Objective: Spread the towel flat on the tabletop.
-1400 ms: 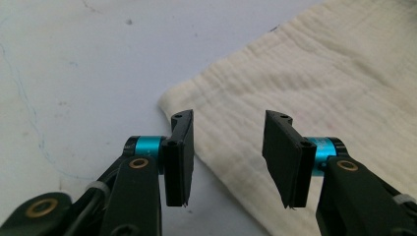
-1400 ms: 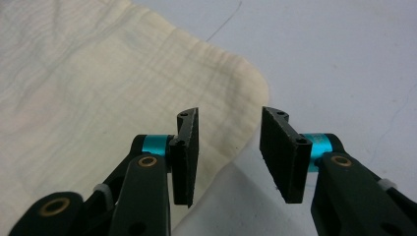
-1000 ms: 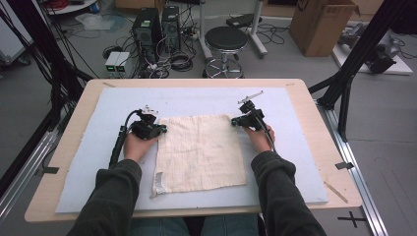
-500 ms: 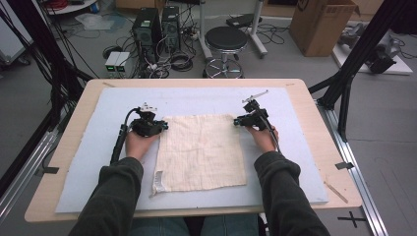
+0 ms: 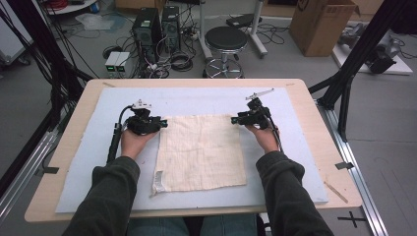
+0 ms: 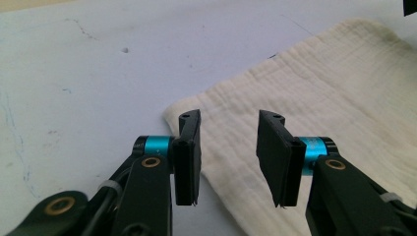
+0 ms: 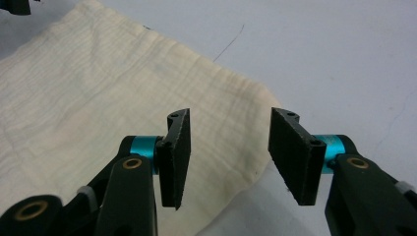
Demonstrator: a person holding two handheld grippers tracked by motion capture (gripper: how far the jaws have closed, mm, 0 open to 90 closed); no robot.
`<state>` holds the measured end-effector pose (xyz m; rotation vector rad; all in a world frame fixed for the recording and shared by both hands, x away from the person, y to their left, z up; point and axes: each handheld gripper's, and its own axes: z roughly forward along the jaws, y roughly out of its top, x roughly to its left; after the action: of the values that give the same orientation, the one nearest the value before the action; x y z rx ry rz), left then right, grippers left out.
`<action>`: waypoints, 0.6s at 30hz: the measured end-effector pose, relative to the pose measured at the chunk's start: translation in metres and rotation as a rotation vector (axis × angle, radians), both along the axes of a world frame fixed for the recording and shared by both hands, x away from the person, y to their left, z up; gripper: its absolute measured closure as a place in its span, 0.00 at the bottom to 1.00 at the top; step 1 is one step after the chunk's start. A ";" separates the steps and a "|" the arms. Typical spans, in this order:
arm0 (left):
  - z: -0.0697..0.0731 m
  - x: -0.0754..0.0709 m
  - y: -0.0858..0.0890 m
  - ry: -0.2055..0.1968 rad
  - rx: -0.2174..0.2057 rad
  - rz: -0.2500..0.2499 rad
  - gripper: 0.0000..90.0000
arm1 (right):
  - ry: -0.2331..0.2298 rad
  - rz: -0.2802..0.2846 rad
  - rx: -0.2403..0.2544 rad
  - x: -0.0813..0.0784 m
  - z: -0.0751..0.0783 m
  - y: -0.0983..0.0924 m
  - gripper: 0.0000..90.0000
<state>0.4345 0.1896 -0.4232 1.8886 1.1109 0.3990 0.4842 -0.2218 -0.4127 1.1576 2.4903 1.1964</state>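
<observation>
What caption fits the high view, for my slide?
Both tongs, left and right, just opened over the cream cloth's far corners.

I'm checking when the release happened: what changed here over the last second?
Both grippers' jaws have just been opening. The left gripper and the right gripper now stand open over the far corners of the cream square muslin cloth, pads off the fabric, so the corners are let go. The hands barely shifted. The cloth stays flat on the pale blue mat.
</observation>
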 end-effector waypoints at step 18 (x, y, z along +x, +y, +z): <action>0.019 0.014 -0.001 0.024 0.009 -0.014 0.60 | -0.006 -0.023 0.024 0.014 0.025 -0.005 0.45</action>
<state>0.4490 0.1884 -0.4040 1.9126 1.1126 0.3743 0.4986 -0.2271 -0.3876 1.1836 2.4575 1.2256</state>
